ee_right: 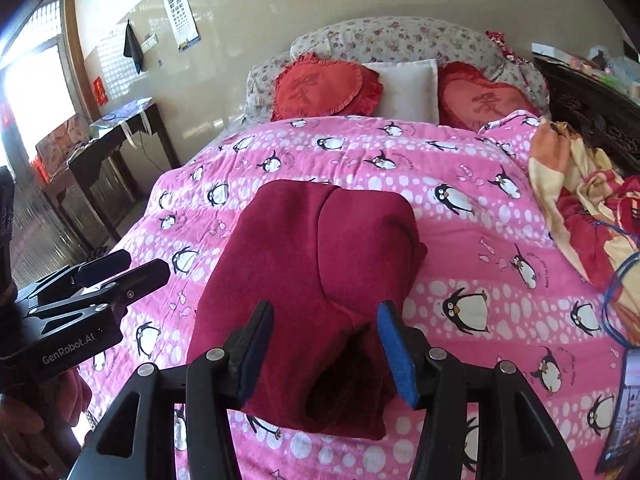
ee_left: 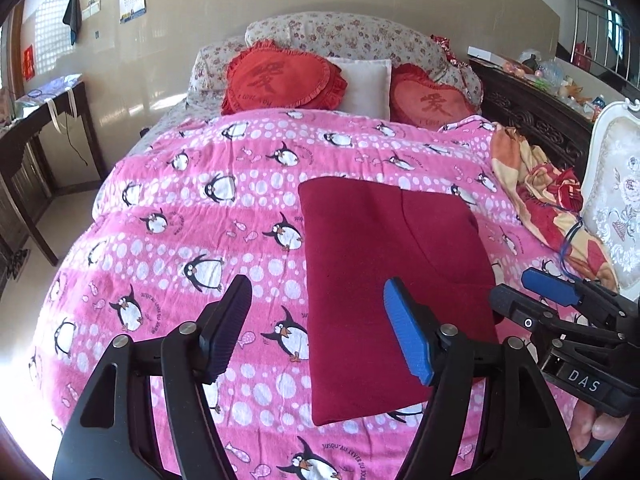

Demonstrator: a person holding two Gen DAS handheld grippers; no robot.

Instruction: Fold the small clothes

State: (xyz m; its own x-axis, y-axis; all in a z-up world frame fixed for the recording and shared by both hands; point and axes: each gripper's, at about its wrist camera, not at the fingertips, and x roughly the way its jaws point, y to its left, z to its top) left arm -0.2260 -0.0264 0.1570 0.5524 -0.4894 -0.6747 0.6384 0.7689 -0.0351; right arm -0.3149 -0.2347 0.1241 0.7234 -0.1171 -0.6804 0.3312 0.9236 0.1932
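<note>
the dark red garment [ee_left: 394,288] lies flat on the bed's pink penguin blanket [ee_left: 180,240], already doubled into a rough rectangle with a seam running down its middle; in the right wrist view its near end shows a rounded, layered opening [ee_right: 336,392]. the left gripper [ee_left: 320,332] hovers over the garment's left edge, jaws spread wide and holding nothing. the right gripper [ee_right: 326,352] hangs above the near end, jaws likewise well open and empty, straddling that opening but not visibly pinching it. the cloth looks like thick, soft fleece — light, limp, likely to sag and slide on itself when lifted. a sound grasp would take both layers together at the near corners, pinching deep enough that the under layer does not slip free.
</note>
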